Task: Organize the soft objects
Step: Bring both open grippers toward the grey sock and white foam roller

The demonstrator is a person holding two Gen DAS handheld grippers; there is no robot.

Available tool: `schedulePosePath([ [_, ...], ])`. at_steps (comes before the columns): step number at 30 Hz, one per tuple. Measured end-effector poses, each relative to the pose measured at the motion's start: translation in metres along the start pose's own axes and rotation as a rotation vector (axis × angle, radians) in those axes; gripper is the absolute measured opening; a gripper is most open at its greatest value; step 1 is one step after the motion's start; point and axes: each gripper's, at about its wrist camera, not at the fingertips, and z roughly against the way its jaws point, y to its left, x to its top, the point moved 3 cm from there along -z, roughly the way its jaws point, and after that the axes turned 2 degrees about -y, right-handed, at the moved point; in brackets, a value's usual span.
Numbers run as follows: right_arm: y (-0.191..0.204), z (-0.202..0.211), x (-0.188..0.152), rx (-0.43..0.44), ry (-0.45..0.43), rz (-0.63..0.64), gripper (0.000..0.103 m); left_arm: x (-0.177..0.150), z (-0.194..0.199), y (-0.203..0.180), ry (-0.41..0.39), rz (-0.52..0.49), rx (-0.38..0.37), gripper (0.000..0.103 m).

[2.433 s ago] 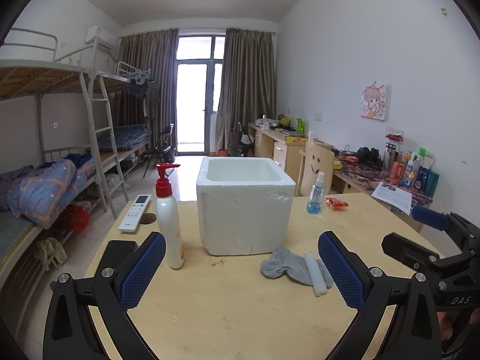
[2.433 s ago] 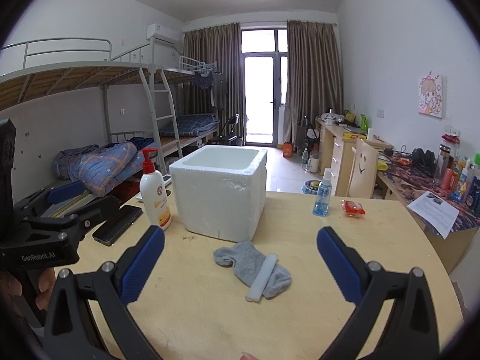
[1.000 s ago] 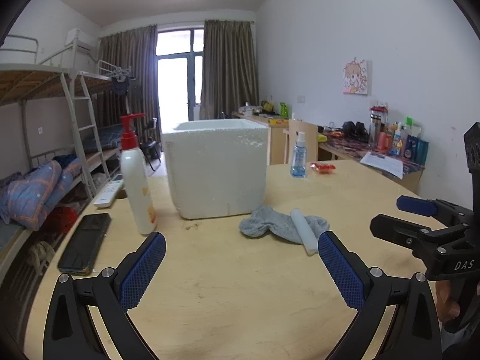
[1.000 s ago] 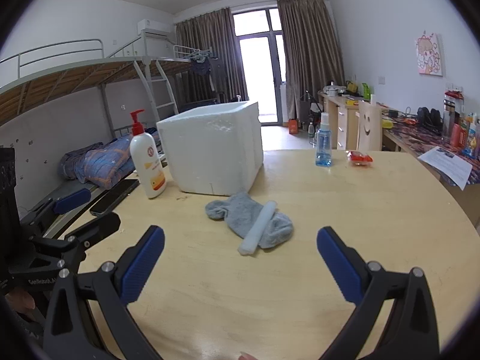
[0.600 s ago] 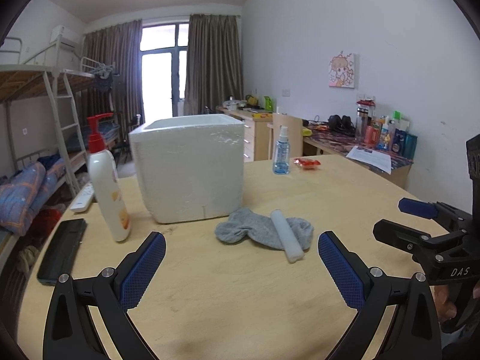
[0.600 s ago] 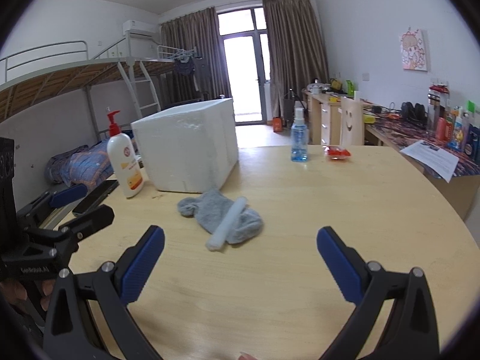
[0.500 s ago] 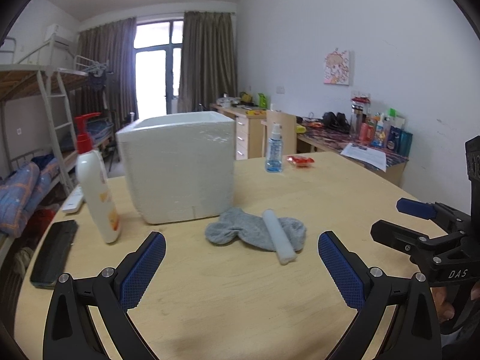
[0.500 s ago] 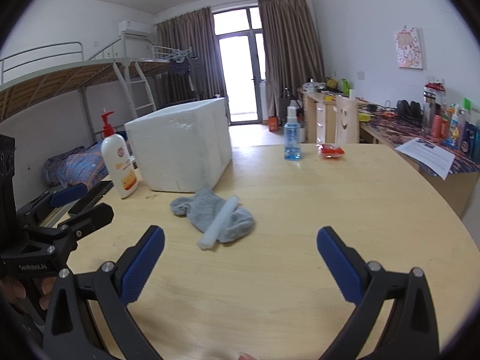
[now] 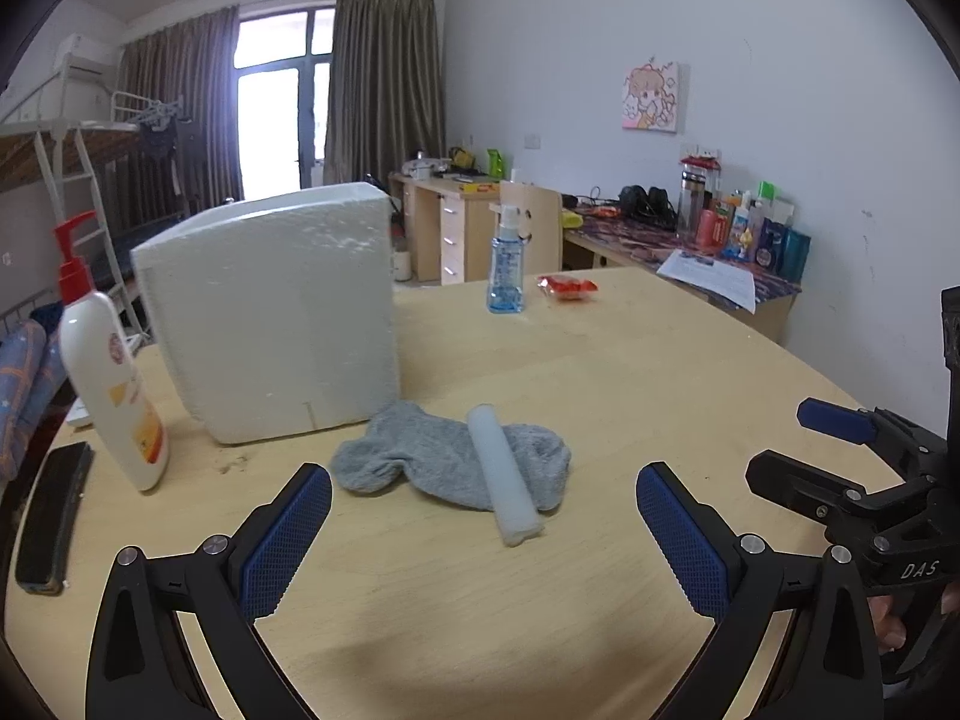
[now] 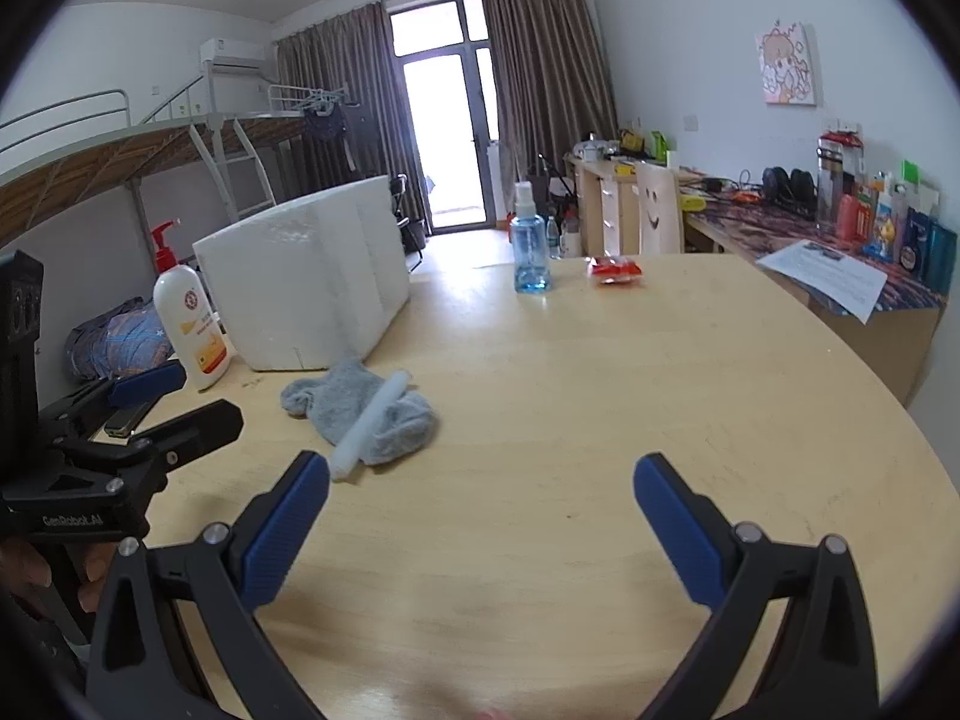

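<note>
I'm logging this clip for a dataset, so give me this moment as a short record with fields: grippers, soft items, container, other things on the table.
left gripper: jaws open, empty, above the table, facing the sock
right gripper: jaws open, empty, sock ahead to its left
grey sock: crumpled flat on the table, in front of the box
white foam roll: lying across the sock
white foam box: upright behind the sock
others: lotion pump bottle, blue spray bottle, red packet, black phone

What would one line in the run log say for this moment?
left gripper: open, empty | right gripper: open, empty | grey sock: on table beside foam box, white tube across it
</note>
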Motion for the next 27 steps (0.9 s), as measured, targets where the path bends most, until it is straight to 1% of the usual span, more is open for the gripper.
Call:
schedulePosePath([
  [3, -0.006, -0.001, -0.001, -0.006, 0.011, 0.000, 0.103, 0.000, -0.009, -0.005, 0.019, -0.004, -0.005, 0.102],
  [7, -0.014, -0.002, -0.001, -0.006, 0.016, -0.007, 0.103, 0.000, -0.024, -0.010, 0.046, -0.011, 0.013, 0.102],
  [12, -0.022, -0.006, -0.002, -0.012, 0.043, -0.014, 0.103, -0.002, -0.040, -0.015, 0.090, 0.003, 0.000, 0.102],
  [17, -0.025, -0.008, -0.002, -0.003, 0.058, -0.002, 0.103, -0.007, -0.055, -0.010, 0.157, 0.022, 0.036, 0.101],
  [19, -0.025, -0.009, -0.003, -0.004, 0.064, 0.010, 0.103, -0.012, -0.062, -0.005, 0.198, 0.043, 0.066, 0.100],
  [20, -0.024, -0.010, -0.002, -0.003, 0.068, 0.015, 0.103, -0.014, -0.065, -0.003, 0.214, 0.055, 0.077, 0.096],
  [21, -0.024, -0.011, -0.003, -0.003, 0.072, 0.019, 0.103, -0.016, -0.067, -0.001, 0.230, 0.070, 0.081, 0.092],
  [23, -0.023, -0.012, -0.003, -0.001, 0.077, 0.023, 0.103, -0.019, -0.071, -0.003, 0.252, 0.076, 0.063, 0.090],
  [24, -0.023, -0.013, -0.003, 0.002, 0.080, 0.024, 0.103, -0.021, -0.072, -0.003, 0.258, 0.073, 0.071, 0.087],
  [27, -0.022, -0.015, -0.003, 0.017, 0.087, 0.035, 0.103, -0.023, -0.072, -0.005, 0.266, 0.068, 0.095, 0.086],
])
